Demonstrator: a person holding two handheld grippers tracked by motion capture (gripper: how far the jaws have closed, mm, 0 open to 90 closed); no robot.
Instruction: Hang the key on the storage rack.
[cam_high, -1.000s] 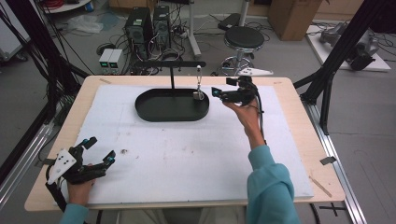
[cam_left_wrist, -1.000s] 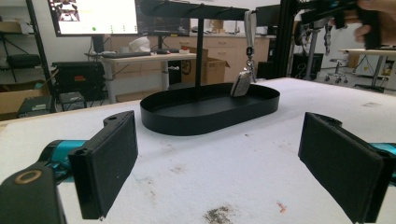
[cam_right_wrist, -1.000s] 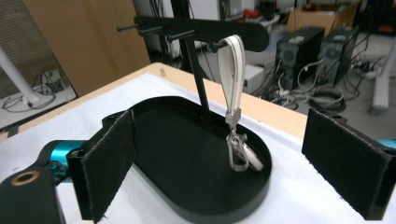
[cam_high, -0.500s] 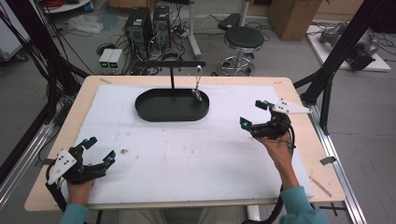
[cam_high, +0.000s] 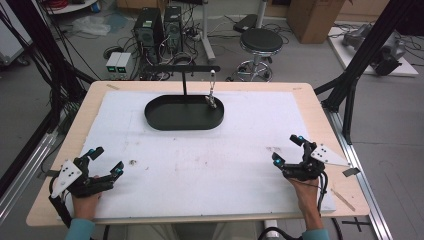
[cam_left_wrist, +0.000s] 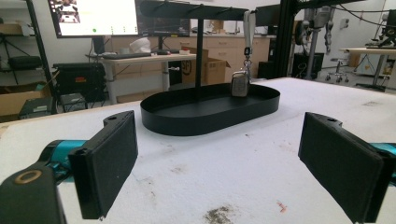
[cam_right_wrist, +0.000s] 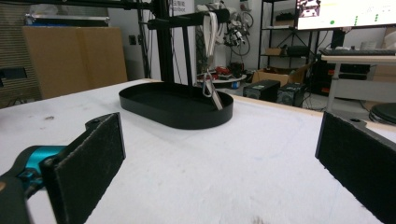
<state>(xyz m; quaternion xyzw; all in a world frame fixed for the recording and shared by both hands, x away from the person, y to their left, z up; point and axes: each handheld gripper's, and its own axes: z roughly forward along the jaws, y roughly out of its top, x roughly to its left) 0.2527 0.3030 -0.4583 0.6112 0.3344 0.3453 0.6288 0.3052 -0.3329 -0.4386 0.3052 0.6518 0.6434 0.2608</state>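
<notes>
- Hand-held gripper, right (cam_high: 289, 151): jaws spread wide, nothing between them; rests at the near right of the bench, well apart from the stand.
- Hand-held gripper, left (cam_high: 104, 161): jaws likewise wide apart and empty; rests at the near left corner, pads (cam_left_wrist: 109, 161) facing the tray.
- Bench (cam_high: 305, 95): wooden top under a white, lightly stained mat (cam_high: 210, 160); nothing lies between either gripper and the tray.
- Tray (cam_high: 165, 119): black oval, shallow wall, far centre of the mat; carries an upright post and crossbar (cam_high: 187, 68).
- Key fob (cam_high: 212, 101): hangs by its strap from the right end of the crossbar, lower end at or just above the tray floor; contact cannot be told.
- Step in hand, as judged: hanging looks done and both grippers sit parked. Any further reach should come in from the right front, clear of post and tray wall, so the fob is not set swinging.
- Surroundings: stool (cam_high: 261, 42), computer towers (cam_high: 159, 22) and cables on the floor beyond the bench; none obstructs.
</notes>
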